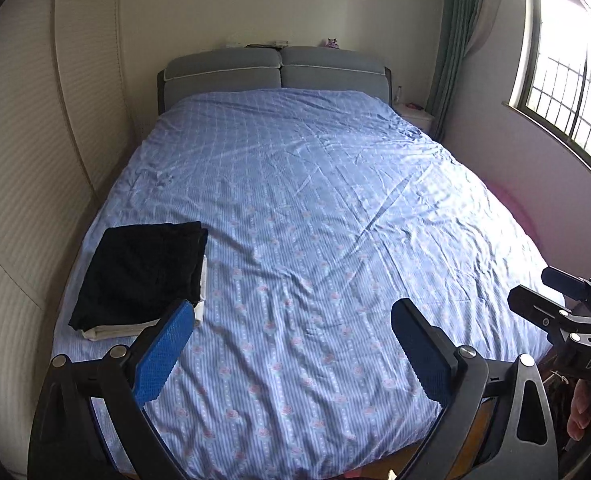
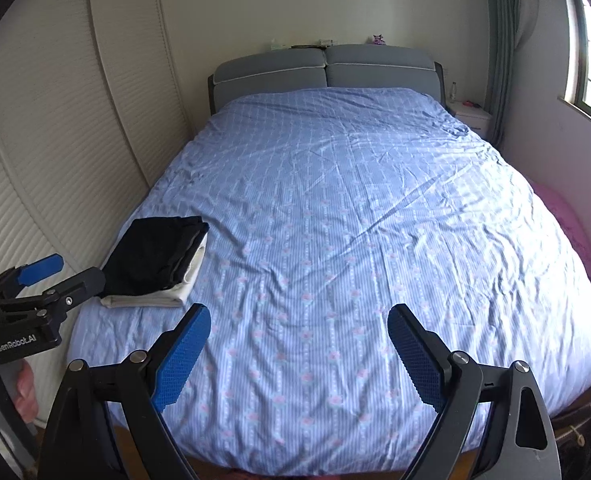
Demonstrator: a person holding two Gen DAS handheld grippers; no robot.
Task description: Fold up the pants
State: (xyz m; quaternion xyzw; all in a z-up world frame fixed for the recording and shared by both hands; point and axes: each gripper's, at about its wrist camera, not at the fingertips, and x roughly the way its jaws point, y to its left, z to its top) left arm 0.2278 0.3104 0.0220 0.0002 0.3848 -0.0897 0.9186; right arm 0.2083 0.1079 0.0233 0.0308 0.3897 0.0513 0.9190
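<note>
Black folded pants (image 1: 141,270) lie on top of a folded white garment (image 1: 107,331) at the near left of the bed (image 1: 315,220); the same pile shows in the right wrist view, black pants (image 2: 155,258) over white cloth (image 2: 151,300). My left gripper (image 1: 291,316) hangs above the foot of the bed, jaws wide apart and nothing between them. Its left pad sits just in front of the pile's near corner. My right gripper (image 2: 299,320) is also open and empty over the bed's foot. Each gripper appears at the edge of the other's view.
Louvred white wardrobe doors (image 1: 27,200) line the left side close to the bed. A grey padded headboard (image 1: 275,70) stands at the far end, a white nightstand (image 2: 471,114) to its right. A barred window (image 1: 567,92) and green curtain (image 1: 455,40) are on the right wall.
</note>
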